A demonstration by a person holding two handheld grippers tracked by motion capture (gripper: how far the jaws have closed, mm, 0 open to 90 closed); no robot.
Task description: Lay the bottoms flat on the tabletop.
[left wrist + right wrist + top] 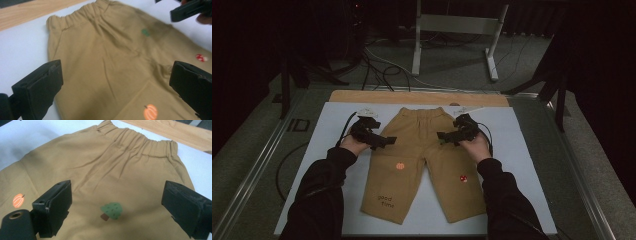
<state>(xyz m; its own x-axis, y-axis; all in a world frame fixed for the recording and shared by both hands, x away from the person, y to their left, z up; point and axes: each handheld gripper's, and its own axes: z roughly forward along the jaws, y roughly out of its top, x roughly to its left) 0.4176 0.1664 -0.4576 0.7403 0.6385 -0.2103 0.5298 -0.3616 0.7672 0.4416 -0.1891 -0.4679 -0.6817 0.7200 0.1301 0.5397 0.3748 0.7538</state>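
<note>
A pair of small tan trousers (pixel 417 150) lies flat on the white board (pixel 332 150), elastic waistband (pixel 422 112) at the far end and legs toward me. It carries a pumpkin patch (pixel 400 166), a mushroom patch (pixel 463 178) and a green tree patch (pixel 111 211). My left gripper (pixel 384 141) hovers over the trousers' left hip, open, its jaws wide with only cloth (pixel 107 65) below them. My right gripper (pixel 444 136) hovers over the right hip, also open, with nothing between its jaws above the cloth (pixel 112 177). The right gripper's jaw tip (pixel 190 8) shows at the top of the left gripper view.
A wooden strip (pixel 412 97) borders the board's far edge. Beyond the table stand a grey metal frame (pixel 457 25) and loose cables (pixel 377 65) on the floor. Metal rails (pixel 257 165) run along the table's sides.
</note>
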